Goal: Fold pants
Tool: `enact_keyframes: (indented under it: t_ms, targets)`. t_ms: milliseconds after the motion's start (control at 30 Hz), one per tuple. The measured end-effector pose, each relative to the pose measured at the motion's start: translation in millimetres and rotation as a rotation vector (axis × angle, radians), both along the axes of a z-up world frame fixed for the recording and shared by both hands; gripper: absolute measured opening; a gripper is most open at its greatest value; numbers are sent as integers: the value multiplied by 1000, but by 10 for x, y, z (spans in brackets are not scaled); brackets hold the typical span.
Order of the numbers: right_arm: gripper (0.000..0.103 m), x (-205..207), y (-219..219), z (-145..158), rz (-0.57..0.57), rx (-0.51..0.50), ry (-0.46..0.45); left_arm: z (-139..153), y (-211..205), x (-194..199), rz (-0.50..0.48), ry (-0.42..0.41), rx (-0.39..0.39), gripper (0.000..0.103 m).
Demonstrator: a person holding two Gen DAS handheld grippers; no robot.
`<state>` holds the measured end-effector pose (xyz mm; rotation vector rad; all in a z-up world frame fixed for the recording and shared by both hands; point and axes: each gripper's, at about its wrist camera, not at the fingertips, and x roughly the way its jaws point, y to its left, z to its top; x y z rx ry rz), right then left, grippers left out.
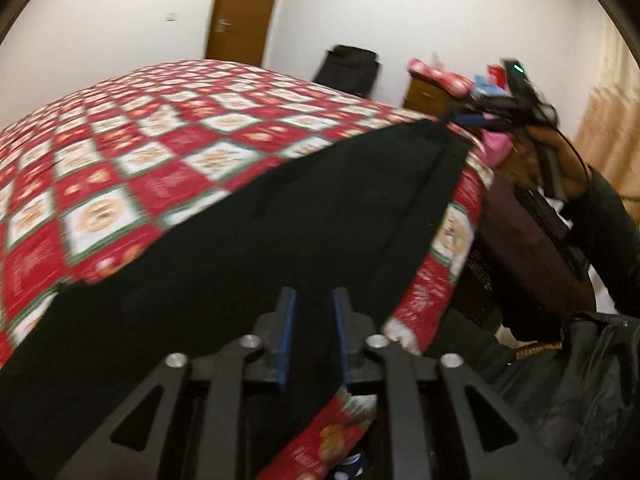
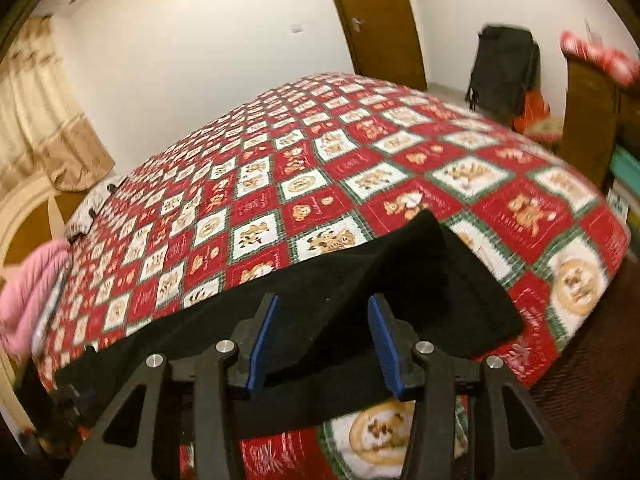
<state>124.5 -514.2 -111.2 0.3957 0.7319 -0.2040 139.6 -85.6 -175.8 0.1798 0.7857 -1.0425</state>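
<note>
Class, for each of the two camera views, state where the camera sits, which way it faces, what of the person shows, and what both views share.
Left wrist view: sits behind the left gripper, faces across the bed toward the door; its fingers straddle the black pants; the right gripper and hand show.
Right wrist view: sits behind the right gripper, open over the pants, facing the same door; no hand shows.
Shared: pants, bed, door, black bag.

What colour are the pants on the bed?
Plain black pants, clearest in the right wrist view against the red patterned bedspread.
</note>
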Motion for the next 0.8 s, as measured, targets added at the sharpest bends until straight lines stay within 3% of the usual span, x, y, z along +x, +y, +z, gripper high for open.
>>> enact_keyframes:
  t_ms: [67, 200, 233, 267, 300, 500, 600, 667, 700, 733, 767, 800]
  targets:
    - [47, 7, -80, -63, -30, 19, -1, -86, -144, 12, -22, 17, -4, 33]
    - [46, 140, -332, -140, -76, 69, -44, -294, -334, 33, -37, 87, 8, 33]
    - [40, 175, -341, -116, -65, 60, -55, -339, -373, 16, -42, 98, 11, 33]
    - [22, 208, -341, -83, -48, 52, -68, -357, -392, 7, -44, 99, 12, 35]
    - [11, 244, -331, -40, -23, 48, -87, -365, -411, -14, -46, 94, 11, 36]
    - [6, 161, -110, 461, 103, -85, -225, -370, -404, 32, -36, 132, -9, 37]
    - [6, 40, -238, 453, 85, -72, -224, -375, -441, 10, -37, 123, -2, 40]
    - [7, -30, -389, 305, 64, 2, -174, -366, -457, -1, -40, 119, 4, 43]
    - [12, -93, -461, 229, 23, 35, -158, -361, -463, -6, -43, 116, 9, 43]
    - [24, -141, -499, 174, -7, 47, -140, -355, -472, -9, -47, 112, 16, 44]
    - [60, -201, -537, 108, -47, 66, -105, -355, -481, -7, -48, 111, 19, 44]
    - [70, -258, -552, 76, -52, 98, -109, -352, -485, -3, -50, 111, 20, 44]
